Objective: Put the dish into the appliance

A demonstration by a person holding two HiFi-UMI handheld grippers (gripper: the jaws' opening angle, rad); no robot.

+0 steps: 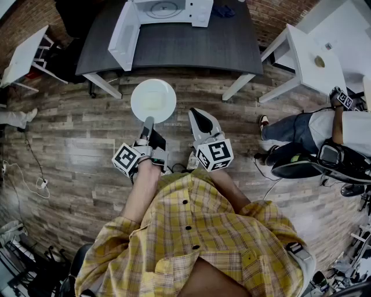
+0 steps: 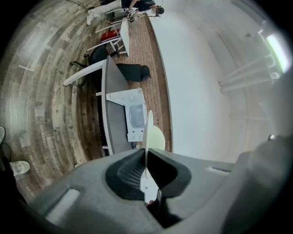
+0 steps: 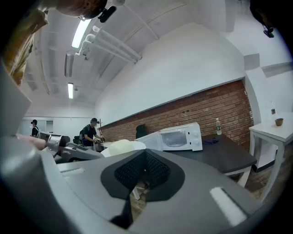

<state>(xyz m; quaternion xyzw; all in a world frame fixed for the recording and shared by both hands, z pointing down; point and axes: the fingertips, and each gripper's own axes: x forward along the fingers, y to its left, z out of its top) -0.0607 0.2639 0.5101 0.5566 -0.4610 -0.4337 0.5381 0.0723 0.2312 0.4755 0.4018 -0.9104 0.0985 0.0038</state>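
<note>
While you stand on the plank floor point(image 1: 69, 151) facing the dark table point(image 1: 191, 46), your left gripper point(image 1: 148, 124) is pinching the near rim of the white plate point(image 1: 153, 100).
- Plate: held out face up over the floor, on the near side of the table and not yet over it.
- Left gripper view: the plate point(image 2: 149, 130) shows edge-on as a thin line running out from between the pads of the left gripper point(image 2: 147, 161), which press on it from both sides.
- Microwave point(image 1: 165, 10): sits at the far edge of the table, its door point(image 1: 124, 36) swung open to the left. It lies straight beyond the plate in the left gripper view point(image 2: 136, 116).
- Right gripper point(image 1: 200, 119): jaws pressed together with nothing between them. It hangs just right of the plate, level with it and not touching it.
- Right gripper view: its own tips point(image 3: 145, 154) meet. The plate point(image 3: 120, 146) shows to the left, and the microwave point(image 3: 177, 136) is further off on the table.
- Far right: a white side table point(image 1: 310, 58), with a person point(image 1: 316, 130) sitting on the floor near it.
</note>
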